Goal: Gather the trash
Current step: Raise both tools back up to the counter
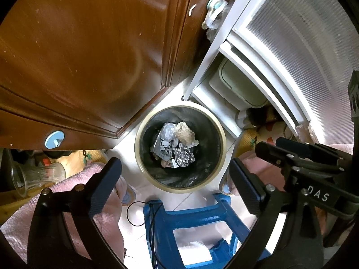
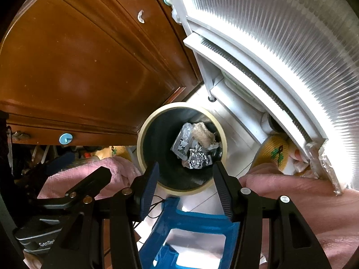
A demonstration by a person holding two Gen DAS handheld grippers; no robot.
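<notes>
A round dark trash bin with a cream rim [image 1: 143, 123] [image 2: 143, 132] stands on the white floor below both grippers. Inside lie a crumpled foil ball [image 1: 184, 157] [image 2: 198, 159], a clear plastic wrapper [image 1: 165, 143] [image 2: 182, 141] and a beige crumpled wad [image 1: 185, 132] [image 2: 203, 135]. My left gripper [image 1: 175, 186] is open and empty, held above the bin's near side. My right gripper [image 2: 185, 186] is open and empty, also above the bin's near edge. The right gripper shows at the right of the left wrist view [image 1: 298, 163]; the left gripper shows at the lower left of the right wrist view [image 2: 85, 192].
A brown wooden cabinet [image 1: 89, 56] [image 2: 78, 67] rises left of the bin. A white ribbed-panel frame [image 1: 291, 44] [image 2: 280, 44] curves along the right. A blue plastic stool [image 1: 202, 231] [image 2: 190, 231] stands under the grippers. Pink cloth [image 1: 78, 179] and a glass vase [image 1: 33, 177] lie at left.
</notes>
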